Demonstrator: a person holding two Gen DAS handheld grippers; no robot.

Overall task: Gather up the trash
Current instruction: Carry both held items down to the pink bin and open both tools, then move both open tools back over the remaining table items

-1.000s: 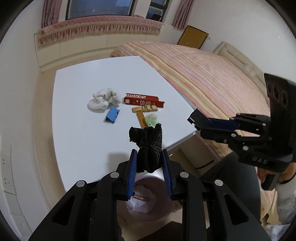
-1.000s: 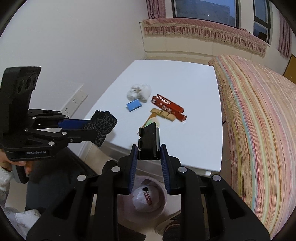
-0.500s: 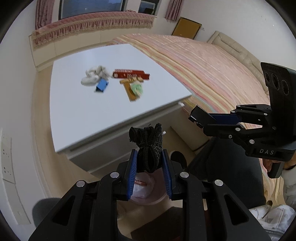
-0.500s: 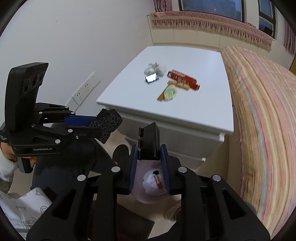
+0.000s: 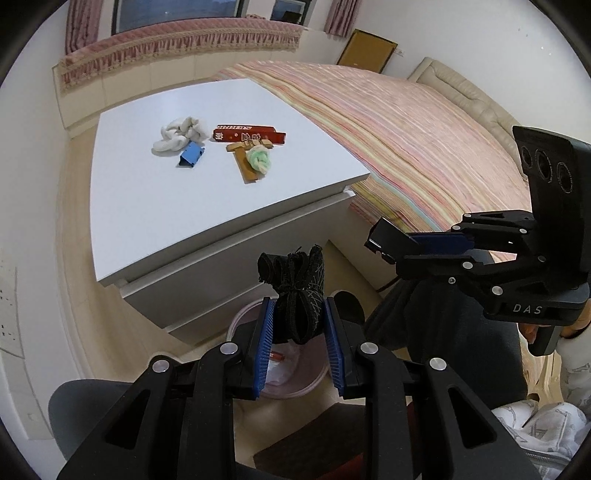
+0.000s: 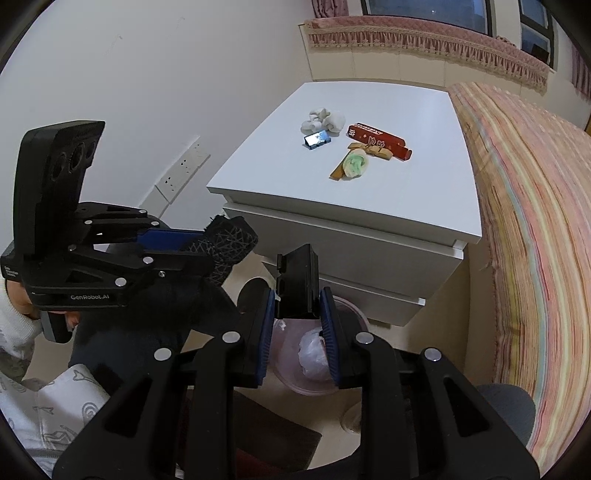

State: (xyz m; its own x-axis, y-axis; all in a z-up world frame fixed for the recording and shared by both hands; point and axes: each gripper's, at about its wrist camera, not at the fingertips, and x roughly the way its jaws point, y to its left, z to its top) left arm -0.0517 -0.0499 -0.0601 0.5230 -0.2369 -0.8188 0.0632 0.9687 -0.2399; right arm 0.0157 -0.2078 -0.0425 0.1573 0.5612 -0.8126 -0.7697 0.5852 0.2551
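Two grippers hang over the pink bin (image 5: 280, 384): left gripper (image 5: 299, 325), jaws opening, pads touching a black knotted cloth (image 5: 295, 291); right gripper (image 6: 297, 317) clamped on a black box (image 6: 297, 284).

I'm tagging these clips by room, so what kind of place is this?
Most likely a bedroom: a bed with a striped cover and padded headboard stands right beside a white drawer unit, with curtained windows behind.
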